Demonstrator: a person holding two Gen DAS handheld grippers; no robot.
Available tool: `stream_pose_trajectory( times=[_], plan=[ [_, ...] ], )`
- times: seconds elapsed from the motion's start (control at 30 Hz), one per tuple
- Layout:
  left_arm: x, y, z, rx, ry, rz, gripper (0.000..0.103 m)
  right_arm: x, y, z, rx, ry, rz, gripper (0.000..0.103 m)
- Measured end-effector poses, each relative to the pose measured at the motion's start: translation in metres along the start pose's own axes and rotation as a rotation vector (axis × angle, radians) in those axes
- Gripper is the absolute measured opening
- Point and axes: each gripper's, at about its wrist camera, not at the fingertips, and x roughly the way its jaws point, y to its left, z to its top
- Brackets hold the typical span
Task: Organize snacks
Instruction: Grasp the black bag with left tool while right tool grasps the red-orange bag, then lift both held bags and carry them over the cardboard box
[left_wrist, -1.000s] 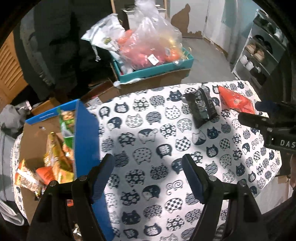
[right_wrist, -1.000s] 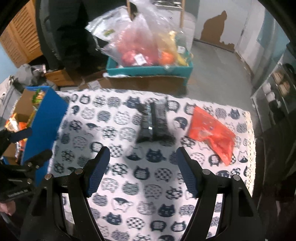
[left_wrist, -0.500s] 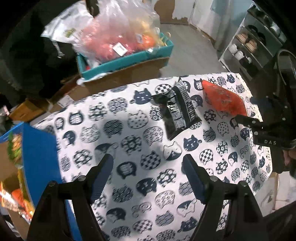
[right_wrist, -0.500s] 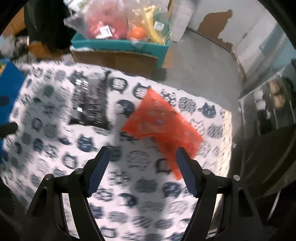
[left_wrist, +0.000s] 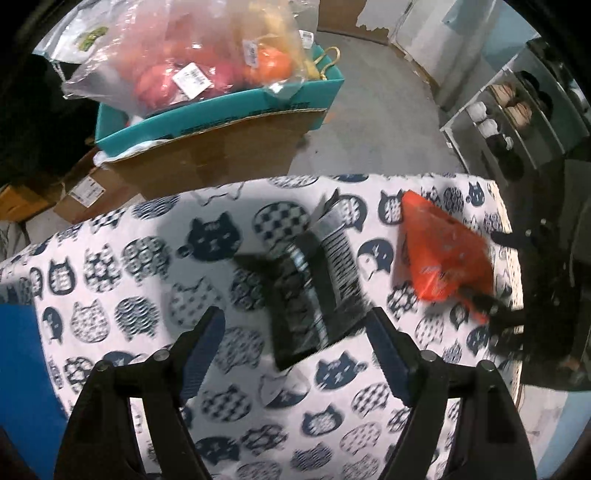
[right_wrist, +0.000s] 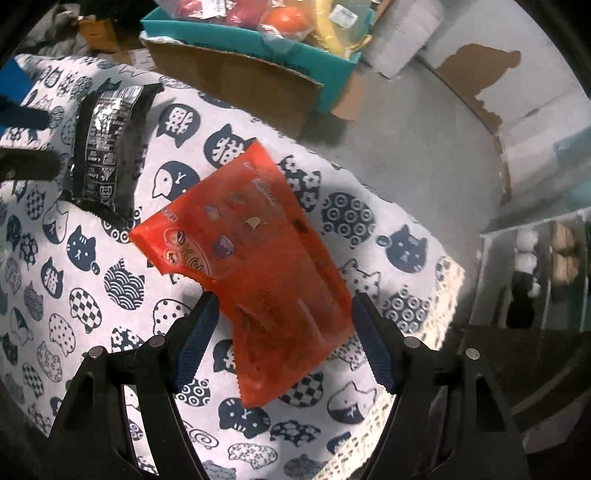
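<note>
While we hover the left gripper (left_wrist: 295, 347) over the cat-print tablecloth (left_wrist: 122, 266), its jaws have just been opening wider and stand spread, nothing pressed between the pads. In the left wrist view the black snack packet (left_wrist: 314, 288) lies flat on the cloth at about twelve o'clock from the fingertips, its near corner reaching in between them but untouched. It looks glossy and crinkled, with a white barcode strip along one side, and it is blurred. At two o'clock sits the orange snack pouch (left_wrist: 443, 254), with the right gripper's dark fingers just over its near edge. A blue box wall (left_wrist: 22, 354) shows at nine o'clock.

In the right wrist view, the right gripper (right_wrist: 284, 339) is also spread wide, empty, and straddles the lower half of the orange pouch, which lies flat and slanted between the pads without either pressing on it. The pouch is thin, shiny and translucent red-orange, with small printed pictures. The black packet rests at ten o'clock.

We judge this the reach before a double pick-up: each gripper likely needs to drop a little, then pinch its packet across the narrow width.
</note>
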Motion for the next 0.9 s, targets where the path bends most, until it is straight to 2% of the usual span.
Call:
stream_pose_trajectory(
  times=[0.13, 0.4, 0.47, 0.53, 0.6, 0.7, 0.77, 0.9],
  plan=[
    [0.013, -0.008, 0.01, -0.031, 0.007, 0.008, 0.082, 0.011, 0.002, 0.0, -0.023, -0.003, 0.027, 0.073],
    [0.046, -0.011, 0.019, -0.042, 0.052, 0.046, 0.082, 0.027, 0.006, 0.01, -0.014, -0.014, 0.01, 0.073],
    [0.049, -0.008, 0.018, -0.054, 0.05, 0.03, 0.082, 0.031, 0.006, 0.012, -0.011, -0.015, -0.007, 0.073],
    [0.045, -0.005, 0.017, -0.053, 0.02, 0.012, 0.076, 0.034, 0.009, 0.014, -0.018, -0.019, -0.028, 0.073],
    [0.042, -0.003, 0.015, -0.038, 0.011, 0.017, 0.061, 0.033, 0.009, 0.015, -0.003, -0.036, -0.015, 0.073],
    [0.04, 0.001, 0.009, -0.019, 0.015, 0.009, 0.059, 0.03, 0.01, 0.016, 0.019, -0.049, -0.021, 0.064],
    [0.037, 0.005, 0.003, -0.006, 0.009, 0.025, 0.059, 0.024, 0.012, 0.014, 0.032, -0.065, -0.024, 0.051],
    [0.027, 0.01, -0.009, 0.041, -0.003, 0.053, 0.059, 0.013, 0.013, 0.011, 0.091, -0.083, 0.041, 0.043]
  ],
)
